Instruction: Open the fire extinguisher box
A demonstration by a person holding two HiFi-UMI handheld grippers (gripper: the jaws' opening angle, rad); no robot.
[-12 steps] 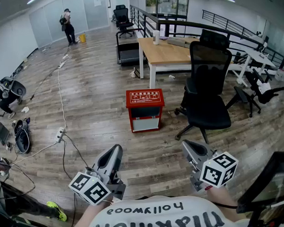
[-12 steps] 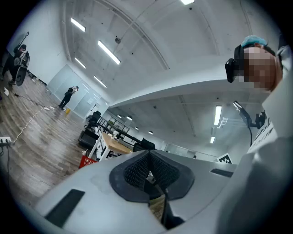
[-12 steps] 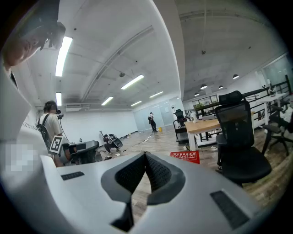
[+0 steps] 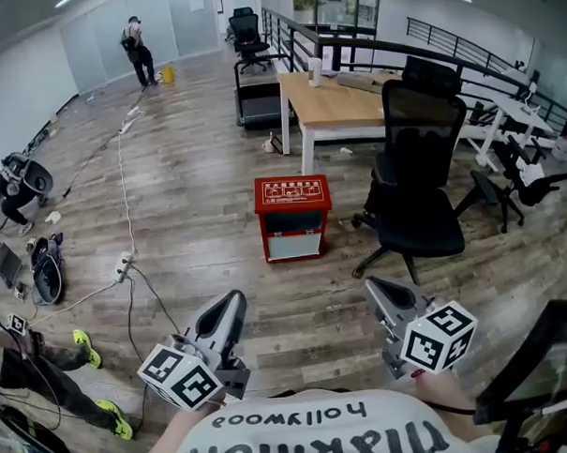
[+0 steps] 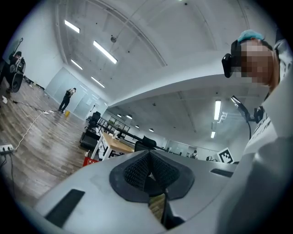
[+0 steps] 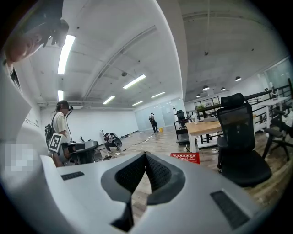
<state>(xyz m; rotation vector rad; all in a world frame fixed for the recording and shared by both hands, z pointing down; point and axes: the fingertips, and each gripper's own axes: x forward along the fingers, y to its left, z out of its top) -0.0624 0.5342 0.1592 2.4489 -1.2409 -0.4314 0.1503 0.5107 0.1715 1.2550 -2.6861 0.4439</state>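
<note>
red metal fire extinguisher box (image 4: 293, 219): centre of head view, lid down; well apart from both tongs | left gripper (image 4: 233, 306): jaws together, empty; right gripper (image 4: 373, 286): likewise | gripper views: box partly hidden behind jaws

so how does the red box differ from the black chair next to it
The box is red, low and square-sided; the chair is black and stands much taller. The box sits flat on the floor; the chair rests on a base of spread legs. In the head view the box is left of the chair. Both stand on the wood floor near the table.
</note>
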